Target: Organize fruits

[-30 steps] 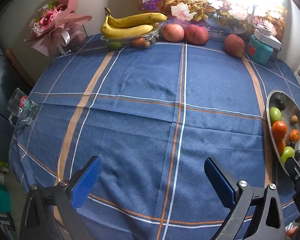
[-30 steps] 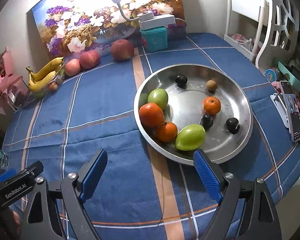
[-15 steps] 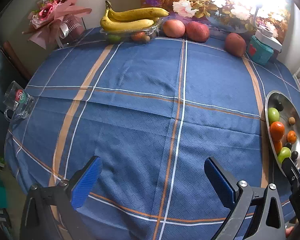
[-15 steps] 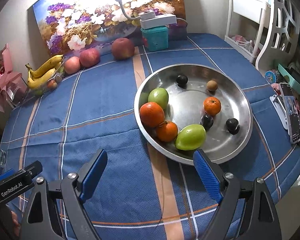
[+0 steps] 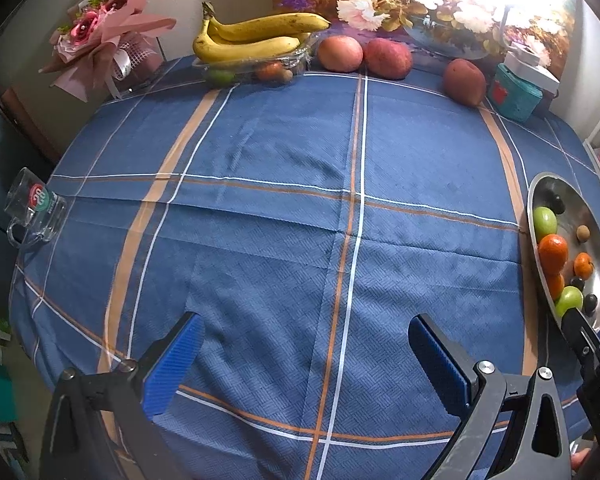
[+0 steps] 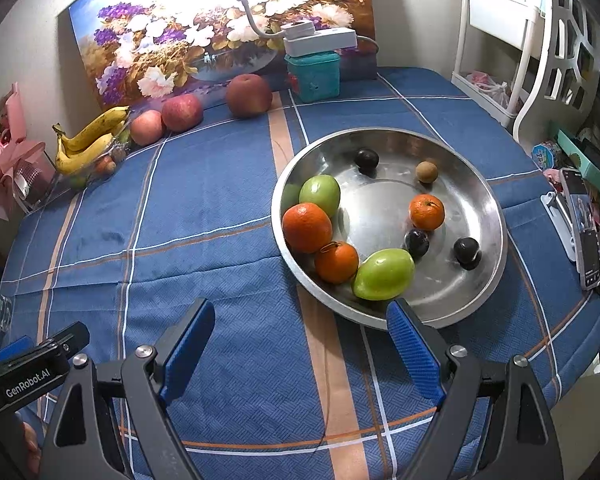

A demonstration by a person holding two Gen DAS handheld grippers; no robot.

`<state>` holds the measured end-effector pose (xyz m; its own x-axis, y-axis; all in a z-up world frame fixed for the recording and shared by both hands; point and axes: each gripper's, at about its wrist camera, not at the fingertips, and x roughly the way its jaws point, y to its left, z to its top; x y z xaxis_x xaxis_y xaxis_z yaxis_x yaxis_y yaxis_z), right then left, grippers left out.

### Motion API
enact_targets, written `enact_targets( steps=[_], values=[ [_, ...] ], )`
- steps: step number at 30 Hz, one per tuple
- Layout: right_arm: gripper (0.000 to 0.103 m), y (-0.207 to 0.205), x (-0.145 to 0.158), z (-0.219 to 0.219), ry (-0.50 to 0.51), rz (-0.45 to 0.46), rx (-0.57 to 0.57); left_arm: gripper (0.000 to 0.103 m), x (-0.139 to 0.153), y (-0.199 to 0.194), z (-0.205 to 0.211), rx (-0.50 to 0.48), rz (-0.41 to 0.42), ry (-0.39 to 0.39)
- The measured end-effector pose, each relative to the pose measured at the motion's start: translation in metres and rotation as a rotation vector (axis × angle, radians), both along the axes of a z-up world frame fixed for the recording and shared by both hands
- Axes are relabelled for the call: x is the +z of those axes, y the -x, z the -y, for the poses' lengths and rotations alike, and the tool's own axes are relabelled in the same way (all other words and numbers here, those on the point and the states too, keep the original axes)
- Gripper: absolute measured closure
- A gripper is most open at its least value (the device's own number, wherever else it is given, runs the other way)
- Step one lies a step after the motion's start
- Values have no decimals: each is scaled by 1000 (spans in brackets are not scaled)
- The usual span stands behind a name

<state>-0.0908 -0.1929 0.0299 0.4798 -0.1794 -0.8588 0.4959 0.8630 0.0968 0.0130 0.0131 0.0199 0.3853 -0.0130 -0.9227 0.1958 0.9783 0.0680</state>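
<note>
A steel bowl [image 6: 476, 184] on the blue tablecloth holds oranges [image 6: 307, 227], green fruits [image 6: 384, 274], dark plums [image 6: 466, 250] and a small brown fruit [image 6: 426, 171]. My right gripper [image 6: 302, 334] hangs open just in front of the bowl's near rim, nothing between its blue pads. My left gripper [image 5: 306, 354] is open over bare cloth, left of the bowl [image 5: 598, 240]. At the table's back lie bananas [image 5: 256, 38] on a clear tray [image 5: 252, 70] with small fruits, plus three red apples [image 5: 340, 53].
A glass mug [image 5: 34, 216] stands at the left table edge. A pink bouquet [image 5: 104, 44], a teal box [image 6: 314, 74] with a white lamp and a flower painting [image 6: 204, 28] line the back. A phone [image 6: 582, 224] and white shelf [image 6: 500, 48] sit right.
The left wrist view has tilted slightly, so the table's back sits a little higher in frame. Both grippers stay open; no fruit has moved.
</note>
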Motion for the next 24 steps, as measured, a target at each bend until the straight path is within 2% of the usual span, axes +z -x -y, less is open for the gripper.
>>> enact_targets(
  steps=[24],
  values=[
    [15, 0, -6, 2, -12, -23, -11, 0, -6, 1, 0, -5, -27, -5]
  ],
)
